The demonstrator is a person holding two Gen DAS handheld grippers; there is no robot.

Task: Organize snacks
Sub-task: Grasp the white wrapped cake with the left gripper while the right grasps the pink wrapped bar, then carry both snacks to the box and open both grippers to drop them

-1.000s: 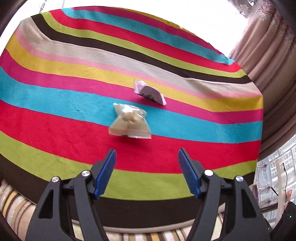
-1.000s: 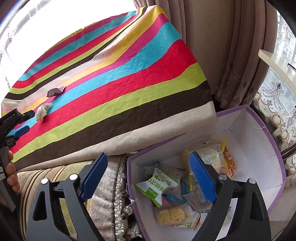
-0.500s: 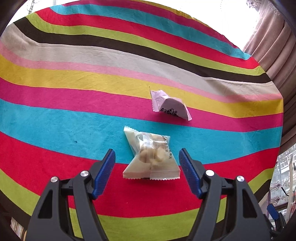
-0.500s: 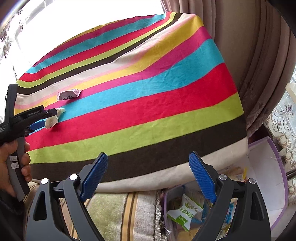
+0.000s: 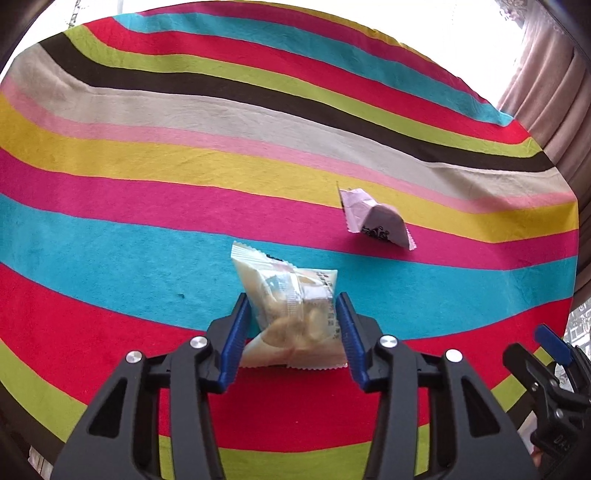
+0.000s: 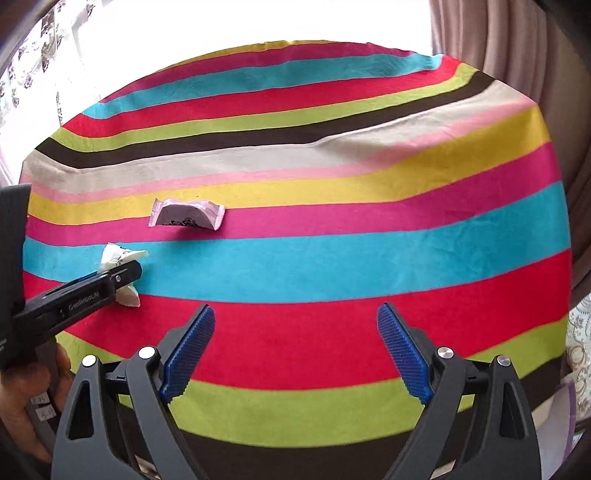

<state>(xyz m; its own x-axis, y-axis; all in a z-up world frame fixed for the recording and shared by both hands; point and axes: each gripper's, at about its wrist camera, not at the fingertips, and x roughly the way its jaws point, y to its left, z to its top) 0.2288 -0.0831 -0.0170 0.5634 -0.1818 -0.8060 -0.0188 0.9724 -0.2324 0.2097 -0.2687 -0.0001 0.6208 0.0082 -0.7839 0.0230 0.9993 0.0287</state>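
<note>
A clear cream snack packet (image 5: 291,310) lies on the striped cloth (image 5: 147,229), on the blue and red stripes. My left gripper (image 5: 291,314) is shut on its sides, blue pads pressing both edges. The packet (image 6: 120,264) and left gripper (image 6: 122,275) also show at the left of the right wrist view. A pink-white snack packet (image 5: 375,221) lies beyond it on the magenta stripe, also in the right wrist view (image 6: 186,218). My right gripper (image 6: 295,325) is open and empty above the red stripe near the cloth's front.
Beige curtains (image 6: 517,55) hang at the right of the table. The right gripper's tip (image 5: 550,343) shows at the lower right of the left wrist view. A bright window (image 6: 221,26) lies behind the table.
My left gripper moved forward and closed on the cream packet. My right gripper swung away from the purple box of snacks to face the table, staying open.
</note>
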